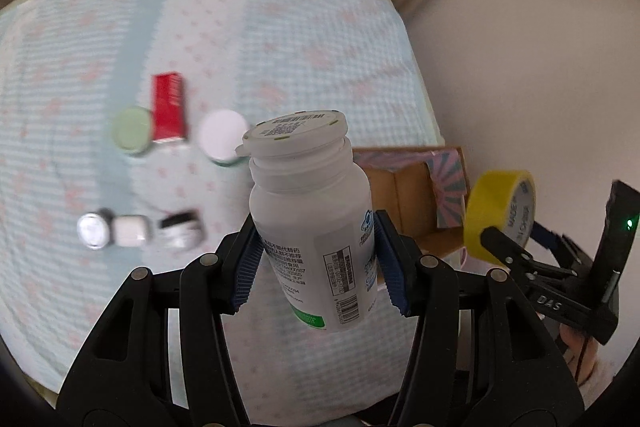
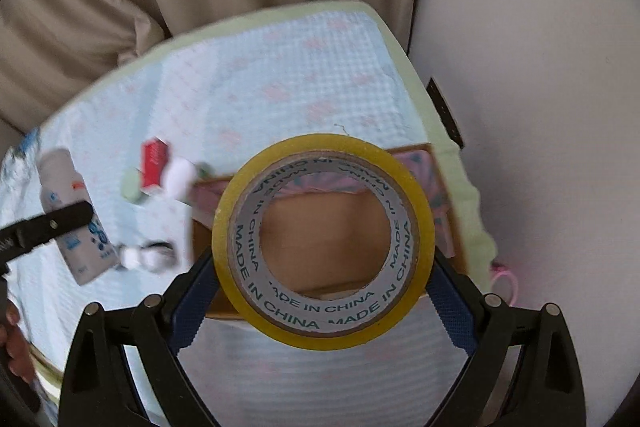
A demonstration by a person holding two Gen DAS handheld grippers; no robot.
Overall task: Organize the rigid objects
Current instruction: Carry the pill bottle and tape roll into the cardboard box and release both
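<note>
Left wrist view:
Left hand-held gripper (image 1: 318, 263): clamped on the white bottle (image 1: 312, 211); the blue ribbed pads (image 1: 250, 267) press its two sides.
White bottle: held above the surface, cap uppermost, tilted slightly; printed label faces the camera.
Surface (image 1: 280, 39): covered by a light blue checked cloth with pink marks.
Far row: green round lid (image 1: 131, 131), red box (image 1: 169, 111) and white round lid (image 1: 223, 135), side by side; the red box touches the green lid.
Near row: silver-topped jar (image 1: 93, 230), small white cube (image 1: 130, 231) and a dark-banded jar (image 1: 180, 229), close together; blurred.
Cardboard box (image 1: 416, 199): open, at the right edge of the cloth, behind the bottle.
Right hand-held gripper (image 1: 516, 247): at far right, gripping the yellow tape roll (image 1: 500, 215).

Right wrist view:
Right hand-held gripper (image 2: 324, 291): closed on the yellow tape roll (image 2: 324, 239) from both sides.
Yellow tape roll: held on edge, core facing the camera, in front of the cardboard box (image 2: 324, 223).
White bottle (image 2: 72, 215): at left, tilted, held by the left hand-held gripper; one finger (image 2: 52, 225) crosses it.
Small items: the red box (image 2: 154, 163) and lids lie left of the cardboard box; blurred.
</note>
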